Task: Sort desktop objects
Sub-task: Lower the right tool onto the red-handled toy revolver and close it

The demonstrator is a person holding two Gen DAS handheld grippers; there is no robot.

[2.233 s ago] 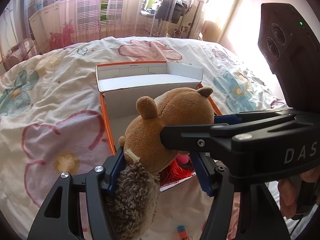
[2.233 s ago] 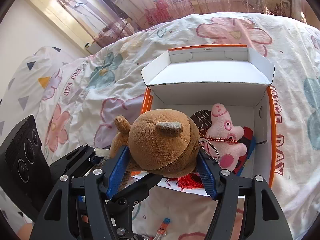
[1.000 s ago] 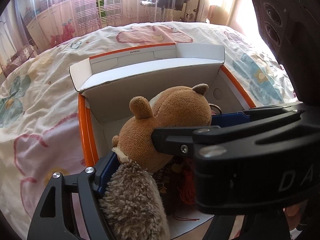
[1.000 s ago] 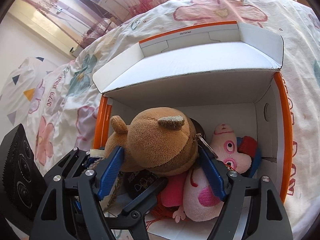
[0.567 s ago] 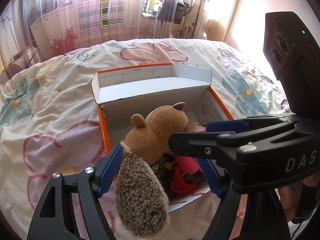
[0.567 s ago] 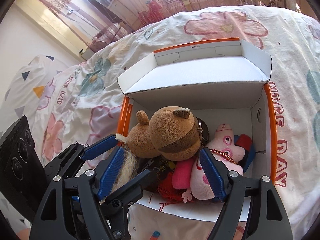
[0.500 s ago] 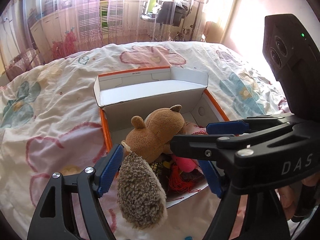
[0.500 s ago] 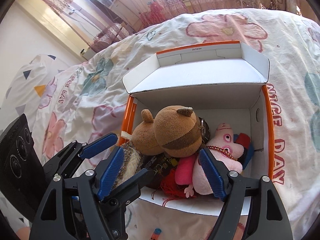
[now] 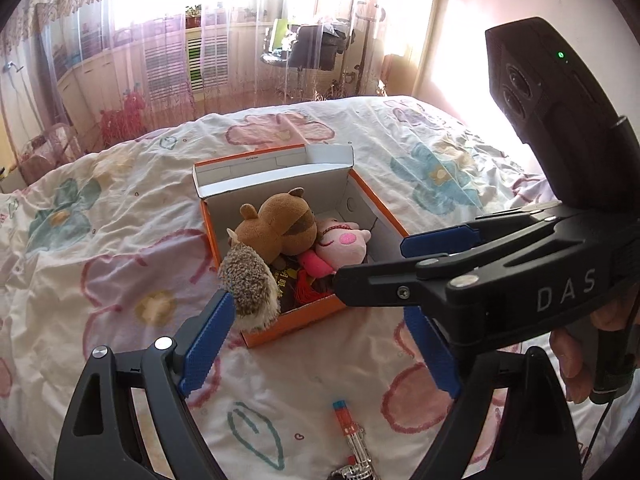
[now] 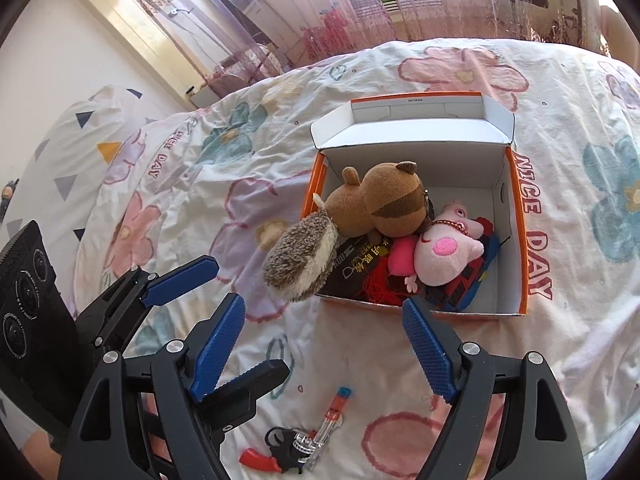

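A brown plush animal lies in the orange cardboard box, its spiky grey tail hanging over the near left rim. A pink pig plush lies beside it. My left gripper hovers above the bedspread in front of the box, its jaws opening with nothing between them. In the right wrist view the same brown plush and pig sit in the box. My right gripper is also back from the box, jaws opening and empty. The left gripper's fingers cross at its left.
The box's white lid flap stands open at the far side. A small toy gun with a red grip lies on the flowered bedspread near both grippers. A dark packet and red tassel fill the box floor. A hand holds the right gripper.
Both grippers have let go of the brown plush and drawn back and up from the box. The plush now rests in the box with its tail over the rim.
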